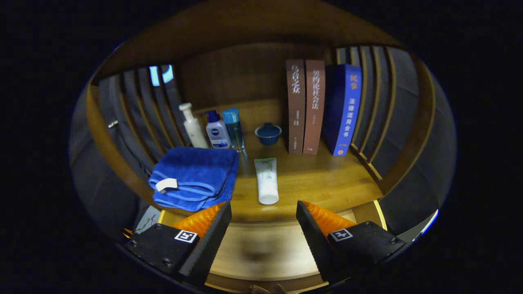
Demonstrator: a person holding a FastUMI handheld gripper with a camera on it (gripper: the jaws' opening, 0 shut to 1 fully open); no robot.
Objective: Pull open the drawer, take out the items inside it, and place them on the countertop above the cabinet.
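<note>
Countertop point(318, 179): a wooden shelf surface above the cabinet, with slatted side walls and a plain wooden back panel; everything below is placed relative to it.
Drawer front point(261, 249): a pale wooden panel just below the countertop's front edge, between and beneath the fingers — whether it stood open or closed could not be told.
Books point(318, 106): three stood upright at the countertop's back right — two brown ones side by side, then a thicker blue one against the right slats.
Towel point(196, 175): blue, folded, with a white tag; it lay at the countertop's front left, its near edge overhanging the front edge.
Tube point(267, 181): white with a green end, lying flat near the middle of the countertop's front, cap end toward the fingers, just right of the towel.
Bottles point(216, 128): three stood in a row at the countertop's back left, behind the towel — a white pump bottle, a white one with a blue cap, and a slim clear blue one.
Bowl point(268, 134): small, dark blue, at the countertop's back centre, between the bottles and the books.
Gripper point(263, 245): its fingers were spread wide apart and held nothing; the tips sat just short of the countertop's front edge, the left tip under the towel's corner, the tube just ahead of the gap.
</note>
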